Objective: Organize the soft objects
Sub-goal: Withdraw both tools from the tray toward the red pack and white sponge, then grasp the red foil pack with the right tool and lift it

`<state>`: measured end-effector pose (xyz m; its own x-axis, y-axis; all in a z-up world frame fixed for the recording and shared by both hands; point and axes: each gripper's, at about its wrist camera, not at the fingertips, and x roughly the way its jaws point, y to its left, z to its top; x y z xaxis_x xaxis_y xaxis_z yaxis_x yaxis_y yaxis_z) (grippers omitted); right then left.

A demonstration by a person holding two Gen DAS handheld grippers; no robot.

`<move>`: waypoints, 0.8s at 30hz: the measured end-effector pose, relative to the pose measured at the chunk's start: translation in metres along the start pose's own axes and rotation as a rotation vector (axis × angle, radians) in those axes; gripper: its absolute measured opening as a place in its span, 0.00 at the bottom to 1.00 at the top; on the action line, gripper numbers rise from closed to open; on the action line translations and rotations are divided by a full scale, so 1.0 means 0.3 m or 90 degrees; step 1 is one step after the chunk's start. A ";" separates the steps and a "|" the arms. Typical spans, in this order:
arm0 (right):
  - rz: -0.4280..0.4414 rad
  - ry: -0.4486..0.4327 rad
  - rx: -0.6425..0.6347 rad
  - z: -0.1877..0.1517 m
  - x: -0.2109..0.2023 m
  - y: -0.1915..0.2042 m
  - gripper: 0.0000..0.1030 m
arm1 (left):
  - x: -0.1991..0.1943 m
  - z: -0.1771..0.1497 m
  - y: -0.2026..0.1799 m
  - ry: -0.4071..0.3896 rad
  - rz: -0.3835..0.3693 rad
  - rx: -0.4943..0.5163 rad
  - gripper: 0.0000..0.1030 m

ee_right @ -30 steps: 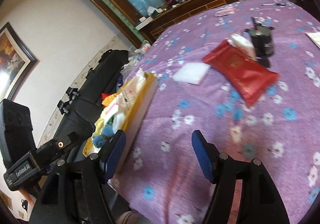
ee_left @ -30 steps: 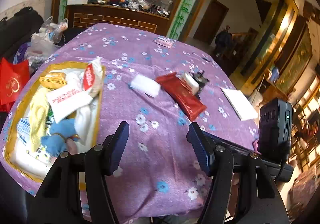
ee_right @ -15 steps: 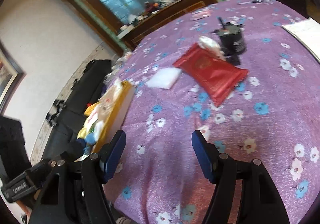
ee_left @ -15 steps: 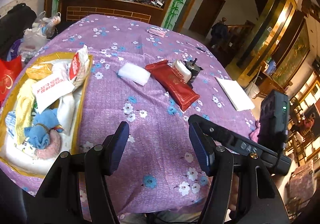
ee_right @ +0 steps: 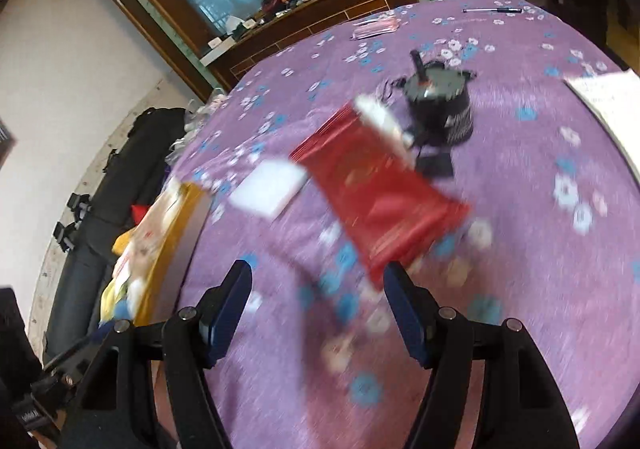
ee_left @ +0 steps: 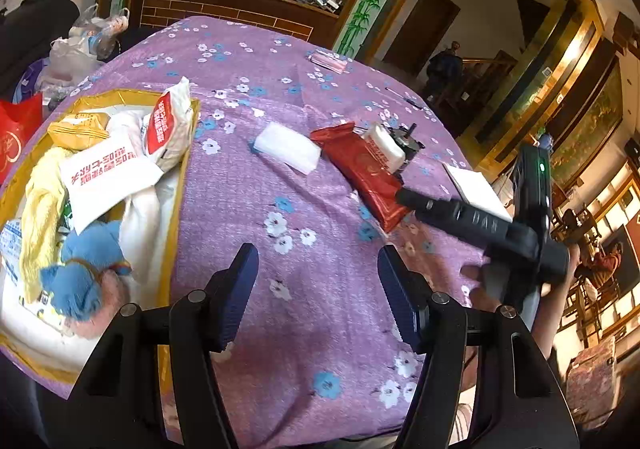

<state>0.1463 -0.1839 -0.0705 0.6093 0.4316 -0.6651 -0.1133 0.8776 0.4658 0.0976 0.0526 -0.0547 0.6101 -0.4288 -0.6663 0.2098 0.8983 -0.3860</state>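
Round table (ee_left: 304, 329) under a purple flowered cloth.
On it lie a gold tray (ee_left: 172, 217), white pad (ee_left: 287, 147), red packet (ee_left: 362, 169), black cup (ee_right: 444, 109), pen (ee_right: 492, 10) and paper (ee_left: 476, 191).

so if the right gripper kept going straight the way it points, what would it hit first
Most likely the red packet: the open right gripper aims at its near end, with only bare tablecloth before it. Blur makes depth uncertain.

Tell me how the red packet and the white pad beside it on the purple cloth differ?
The red packet is long, glossy and dark red; the white pad is shorter, plain and matte white. A small white pack lies on the red packet's far end, while nothing rests on the white pad. Both lie flat on the tablecloth, outside the gold box.
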 end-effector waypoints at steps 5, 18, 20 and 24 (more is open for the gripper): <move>-0.034 0.000 0.016 0.115 0.063 -0.083 0.66 | 0.019 0.024 0.035 0.005 -0.013 -0.018 0.61; -0.055 0.058 -0.021 0.091 0.172 -0.019 0.72 | 0.033 0.059 0.042 0.008 -0.017 -0.015 0.61; -0.084 0.056 -0.043 0.099 0.192 0.002 0.73 | 0.035 0.067 0.031 0.008 -0.015 -0.008 0.61; -0.132 0.065 -0.062 0.128 0.262 0.023 0.73 | 0.047 0.098 0.000 0.011 -0.001 0.016 0.61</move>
<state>0.2235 -0.1520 -0.0970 0.5458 0.2541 -0.7985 -0.0724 0.9637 0.2571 0.1287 0.0492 -0.0453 0.5962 -0.4319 -0.6767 0.2298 0.8995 -0.3716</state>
